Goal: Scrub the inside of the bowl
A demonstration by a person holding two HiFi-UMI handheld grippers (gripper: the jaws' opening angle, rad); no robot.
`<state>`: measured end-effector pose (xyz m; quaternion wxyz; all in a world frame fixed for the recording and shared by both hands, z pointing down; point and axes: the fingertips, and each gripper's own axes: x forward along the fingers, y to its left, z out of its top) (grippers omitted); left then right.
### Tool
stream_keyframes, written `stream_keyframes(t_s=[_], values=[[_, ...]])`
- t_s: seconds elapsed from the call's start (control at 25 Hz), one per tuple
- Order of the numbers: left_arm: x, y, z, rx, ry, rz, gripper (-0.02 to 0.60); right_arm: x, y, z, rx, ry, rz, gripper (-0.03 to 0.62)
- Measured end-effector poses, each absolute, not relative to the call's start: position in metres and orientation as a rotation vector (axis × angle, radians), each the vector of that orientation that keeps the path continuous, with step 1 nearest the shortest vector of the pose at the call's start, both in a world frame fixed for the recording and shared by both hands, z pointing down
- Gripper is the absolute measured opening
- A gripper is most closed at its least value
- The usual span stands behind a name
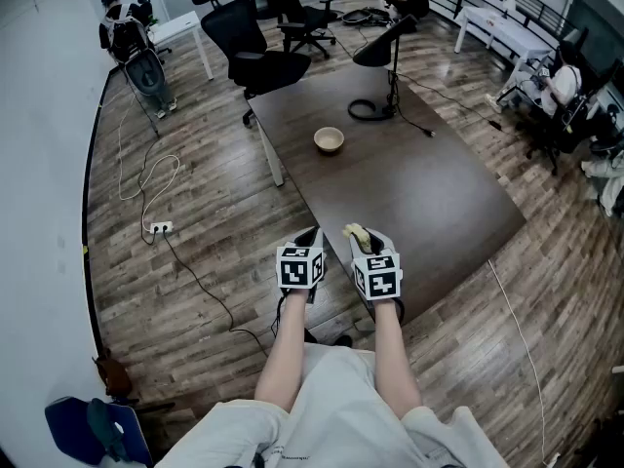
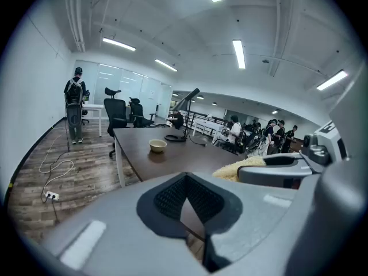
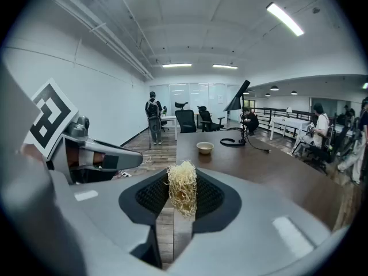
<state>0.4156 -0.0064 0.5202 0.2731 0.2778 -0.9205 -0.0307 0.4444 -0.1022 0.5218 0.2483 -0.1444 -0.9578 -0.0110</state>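
Bowl (image 1: 329,140): plain cream. Table (image 1: 419,193): dark brown. Scrubber (image 3: 182,188): pale straw-yellow fibres. Left gripper (image 2: 184,203), right gripper (image 3: 180,203): grey shells, black ribbed pads (image 2: 167,197), 2 cubes (image 1: 300,267) patterned with black-and-white square markers. Floor (image 1: 195,222): grey-brown wood planks. Chairs (image 1: 255,52): black.

Left gripper (image 2: 185,180): right in front of us, grey jaws with black ribbed pads, the tips meeting and nothing between them.
Right gripper (image 2: 248,176): we see it just beside ours on the right, lying sideways.
Scrubber (image 2: 236,168): a pale, stringy tuft at that gripper's tip.
Table (image 2: 172,161): dark brown, running away from us.
Bowl (image 2: 157,145): small and cream, upright on the table, well apart from both grippers.
Cable (image 2: 174,138): a black coil on the table beyond the bowl.
Chairs (image 2: 117,115): black office chairs at the far end.
Person (image 2: 75,105): standing far left, back to us.
Power strip (image 2: 52,195): white, on the wooden floor at left.
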Motion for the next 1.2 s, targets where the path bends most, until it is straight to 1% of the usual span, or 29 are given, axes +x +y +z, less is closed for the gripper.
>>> stream_keyframes(t_s=[0.48, 0.68, 1.2], values=[[0.405, -0.023, 0.531, 0.732, -2.464, -0.056, 0.0, 0.438, -0.115, 0.531, -0.401, -2.588, -0.04, 0.126], [0.402, -0.028, 0.527, 0.759, -2.47, -0.029, 0.0, 0.425, -0.125, 0.523, -0.371, -2.631, 0.056, 0.126], [0.384, 0.02, 0.537, 0.666, -2.457, -0.041, 0.0, 0.395, -0.092, 0.533, -0.472, -2.599, 0.124, 0.129]])
